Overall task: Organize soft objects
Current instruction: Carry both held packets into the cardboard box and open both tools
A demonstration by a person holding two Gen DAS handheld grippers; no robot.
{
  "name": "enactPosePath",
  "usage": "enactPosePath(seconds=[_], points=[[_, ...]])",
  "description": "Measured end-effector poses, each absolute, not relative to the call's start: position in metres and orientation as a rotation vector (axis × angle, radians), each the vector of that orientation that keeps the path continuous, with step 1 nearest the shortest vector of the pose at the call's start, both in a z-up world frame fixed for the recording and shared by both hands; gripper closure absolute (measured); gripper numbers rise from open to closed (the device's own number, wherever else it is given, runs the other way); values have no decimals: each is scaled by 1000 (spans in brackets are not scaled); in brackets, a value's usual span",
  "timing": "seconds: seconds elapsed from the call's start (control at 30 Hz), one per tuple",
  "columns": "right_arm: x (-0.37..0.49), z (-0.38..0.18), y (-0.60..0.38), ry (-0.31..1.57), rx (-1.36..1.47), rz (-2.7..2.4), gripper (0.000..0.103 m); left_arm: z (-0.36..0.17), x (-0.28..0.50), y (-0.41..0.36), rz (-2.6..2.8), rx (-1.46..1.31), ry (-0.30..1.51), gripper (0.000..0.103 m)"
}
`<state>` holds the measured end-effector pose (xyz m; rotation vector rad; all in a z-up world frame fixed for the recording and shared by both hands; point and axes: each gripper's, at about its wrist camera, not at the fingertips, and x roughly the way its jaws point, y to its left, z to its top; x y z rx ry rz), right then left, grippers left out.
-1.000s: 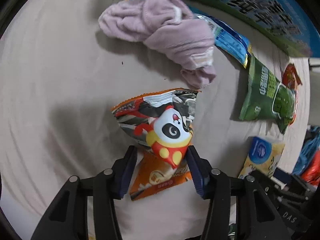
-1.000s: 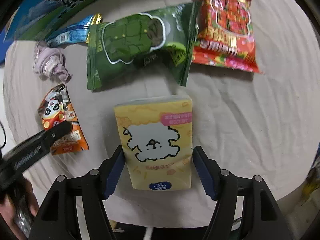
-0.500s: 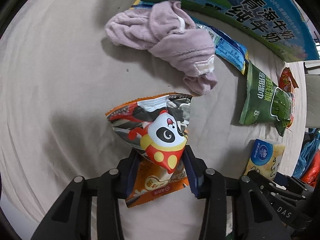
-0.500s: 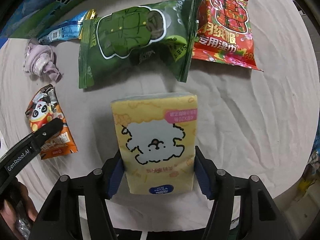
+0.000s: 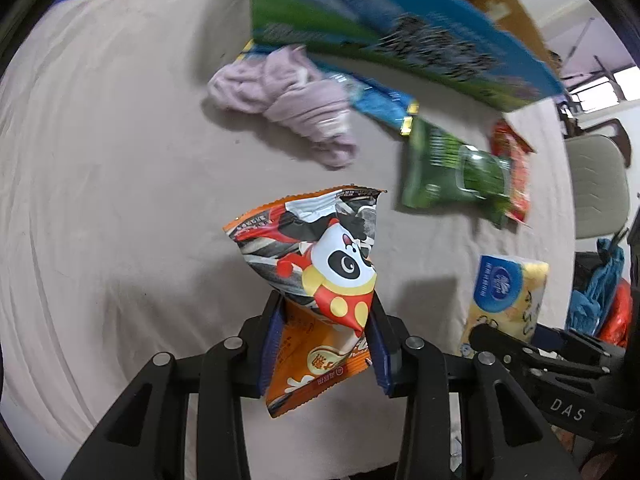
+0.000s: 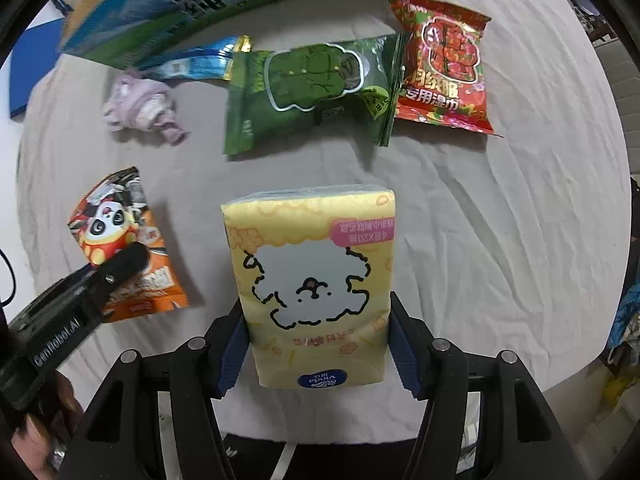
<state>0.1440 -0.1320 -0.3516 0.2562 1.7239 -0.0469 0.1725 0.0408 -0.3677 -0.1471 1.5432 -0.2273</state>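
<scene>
Surface: a bench [image 6: 500, 240] under a wrinkled beige cloth, with a blue-and-green printed carton [image 5: 400, 40] at its far edge.
Room: a grey chair [image 5: 596, 192] beyond the bench edge.
Left gripper [image 5: 324, 344]: clenched on the orange panda-print snack packet [image 5: 320, 264], which is pinched near its lower half.
Right gripper [image 6: 320, 344]: grasping the yellow soft tissue pack [image 6: 312, 280] by its sides.
Nearby: crumpled lilac cloth [image 6: 140, 108], green wet-wipe pouch [image 6: 308, 88] and red wet-wipe pouch [image 6: 444, 68] lying near the carton.
</scene>
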Motion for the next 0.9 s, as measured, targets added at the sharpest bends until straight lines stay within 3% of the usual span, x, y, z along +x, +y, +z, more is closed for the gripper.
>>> enactPosePath(seconds=[0.27,0.5,0.9], points=[[139,-314,-157,1640,317,-35,39,-315,176,28,-310,-130,1431,67],[150,-259,-171,1526,382,-13,39,-238,192,19,-391,-153,1277,67],[257,-173,-193,1349,305,69,39,-167,306,-11,-400,-158,1156,67]])
